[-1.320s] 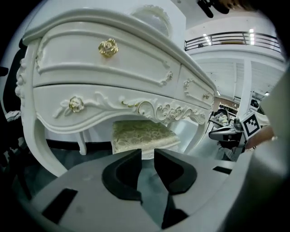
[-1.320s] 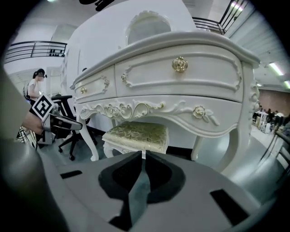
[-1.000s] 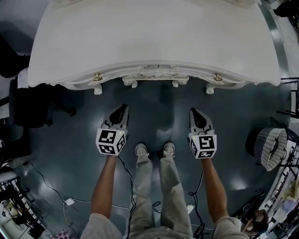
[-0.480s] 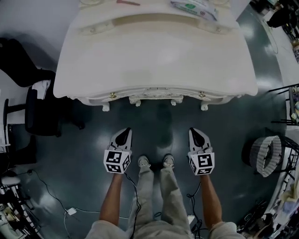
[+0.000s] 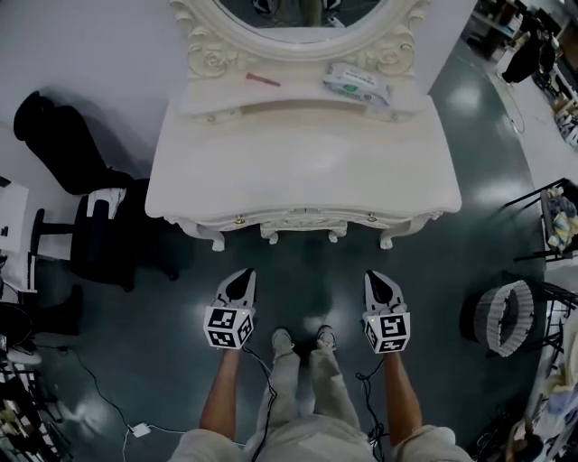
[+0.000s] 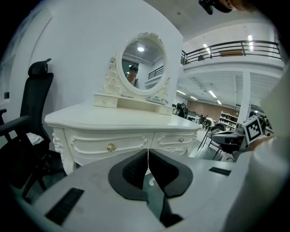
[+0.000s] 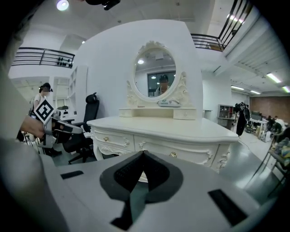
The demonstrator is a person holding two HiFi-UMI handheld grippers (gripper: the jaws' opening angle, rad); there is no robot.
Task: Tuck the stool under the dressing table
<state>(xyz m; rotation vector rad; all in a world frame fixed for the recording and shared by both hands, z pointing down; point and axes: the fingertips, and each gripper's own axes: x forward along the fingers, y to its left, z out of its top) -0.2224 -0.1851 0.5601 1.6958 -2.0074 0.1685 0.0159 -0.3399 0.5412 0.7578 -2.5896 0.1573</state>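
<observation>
The white dressing table [image 5: 302, 180] stands in front of me with its oval mirror [image 5: 302, 13] at the back. I see no stool in any view; the gap under the table's front is in dark shadow. My left gripper [image 5: 242, 281] and right gripper [image 5: 377, 280] hang side by side over the dark floor, a short way before the table's front edge and apart from it. In the left gripper view the table [image 6: 118, 122] lies ahead past my left gripper [image 6: 147, 154], whose jaws are shut and empty. In the right gripper view my right gripper [image 7: 144, 154] is likewise shut on nothing, facing the table [image 7: 172, 129].
A black office chair [image 5: 81, 226] stands left of the table. A round wire basket [image 5: 506, 316] sits at the right by a dark rack. Cables and a white plug [image 5: 135, 429] lie on the floor behind my left side. A packet [image 5: 358, 83] and a red pen [image 5: 264, 79] rest on the table's shelf.
The head view has pulled up and back: the table looks smaller and the mirror has come into sight. Both grippers rose together and stay shut, level with each other.
</observation>
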